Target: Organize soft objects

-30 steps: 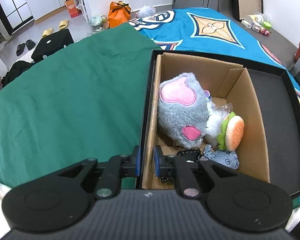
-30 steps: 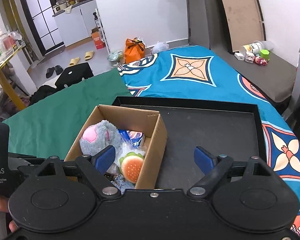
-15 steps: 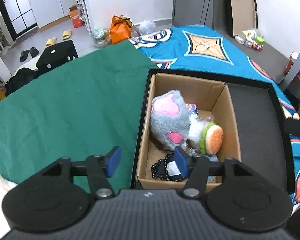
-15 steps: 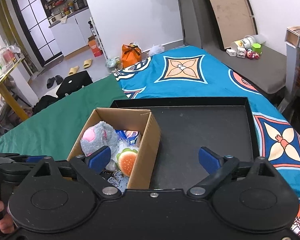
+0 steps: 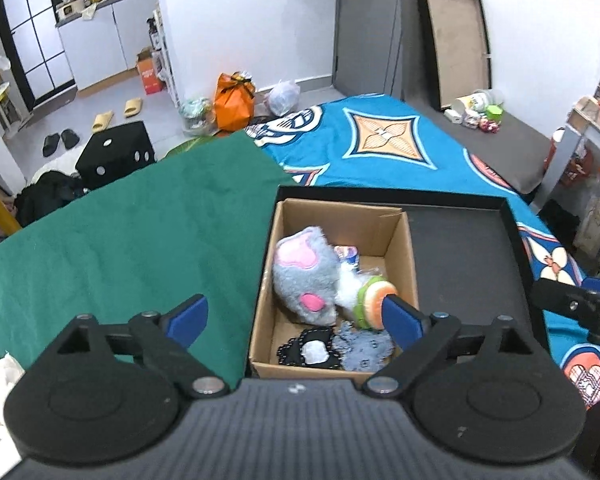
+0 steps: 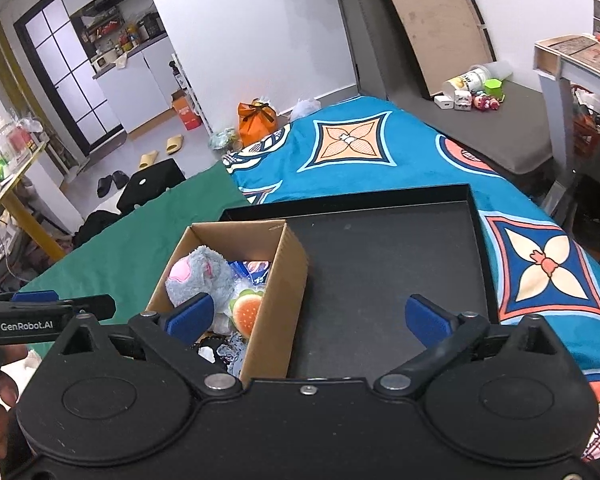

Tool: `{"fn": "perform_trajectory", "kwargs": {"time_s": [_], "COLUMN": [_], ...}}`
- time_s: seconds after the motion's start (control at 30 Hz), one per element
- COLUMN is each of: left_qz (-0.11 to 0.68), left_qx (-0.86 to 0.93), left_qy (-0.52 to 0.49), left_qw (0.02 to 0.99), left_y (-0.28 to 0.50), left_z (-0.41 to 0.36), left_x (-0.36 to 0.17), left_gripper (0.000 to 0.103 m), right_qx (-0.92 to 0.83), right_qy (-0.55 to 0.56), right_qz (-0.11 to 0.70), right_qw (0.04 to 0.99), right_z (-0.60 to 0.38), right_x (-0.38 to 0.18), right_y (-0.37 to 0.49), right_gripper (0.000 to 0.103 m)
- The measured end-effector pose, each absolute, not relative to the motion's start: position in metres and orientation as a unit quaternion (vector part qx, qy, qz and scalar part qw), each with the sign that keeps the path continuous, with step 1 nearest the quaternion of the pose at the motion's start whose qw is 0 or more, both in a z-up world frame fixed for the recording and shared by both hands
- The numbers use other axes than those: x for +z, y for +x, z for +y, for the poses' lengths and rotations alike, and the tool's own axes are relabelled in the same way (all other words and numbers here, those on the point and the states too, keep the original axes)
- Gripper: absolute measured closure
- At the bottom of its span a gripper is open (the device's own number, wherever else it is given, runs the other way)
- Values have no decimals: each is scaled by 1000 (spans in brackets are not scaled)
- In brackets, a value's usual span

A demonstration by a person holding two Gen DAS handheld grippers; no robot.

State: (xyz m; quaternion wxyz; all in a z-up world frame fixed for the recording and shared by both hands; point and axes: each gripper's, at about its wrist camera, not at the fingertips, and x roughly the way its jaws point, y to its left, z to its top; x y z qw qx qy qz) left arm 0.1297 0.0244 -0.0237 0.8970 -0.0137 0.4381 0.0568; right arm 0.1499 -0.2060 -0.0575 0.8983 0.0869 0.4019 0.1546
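A cardboard box [image 5: 408,256] [image 6: 278,312] stands in the left part of a black tray [image 5: 464,264] [image 6: 384,276]. In it lie a grey plush with pink patches [image 5: 304,276] [image 6: 204,276], a burger plush [image 5: 374,300] [image 6: 246,314], a blue knitted piece [image 5: 364,346], a black lace piece [image 5: 308,350] and a blue packet [image 6: 256,270]. My left gripper [image 5: 296,320] is open and empty, raised above the box's near edge. My right gripper [image 6: 308,318] is open and empty, raised over the box's right wall and the tray.
The tray lies on a bed with a green cloth [image 5: 132,240] on the left and a blue patterned blanket [image 5: 380,148] behind and right. The right gripper's arm [image 5: 572,304] shows at the right edge. Floor clutter and a black stool [image 5: 116,156] lie beyond.
My left gripper has opened wide and drawn up and back from the box. My right gripper stayed open and also rose back a little.
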Motion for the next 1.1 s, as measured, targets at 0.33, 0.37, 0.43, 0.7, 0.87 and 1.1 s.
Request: {"fn": "perform_trajectory", "kwargs": {"time_s": [0.33, 0.37, 0.43, 0.7, 0.87, 1.1], "left_qz": [424, 424, 423, 413, 407, 394], "left_qx": [50, 49, 46, 34, 25, 23], "left_qy": [-2, -4, -3, 1, -2, -1], "left_qw": [904, 904, 905, 910, 913, 919], "left_y": [108, 106, 101, 75, 61, 41], "left_z": [5, 4, 2, -4, -7, -11], "left_x": [-2, 0, 4, 24, 35, 52], "left_gripper": [4, 4, 3, 0, 0, 0], "right_qx": [149, 149, 147, 144, 134, 127], "right_qy": [101, 100, 99, 101, 96, 96], "right_qz": [398, 398, 401, 395, 390, 388], "right_qw": [900, 900, 899, 902, 906, 908], "right_z": [-227, -229, -231, -247, -253, -257], "right_x": [-39, -37, -34, -15, -4, 9], "right_y": [128, 126, 122, 100, 87, 71], "right_gripper": [0, 0, 0, 0, 0, 0]}}
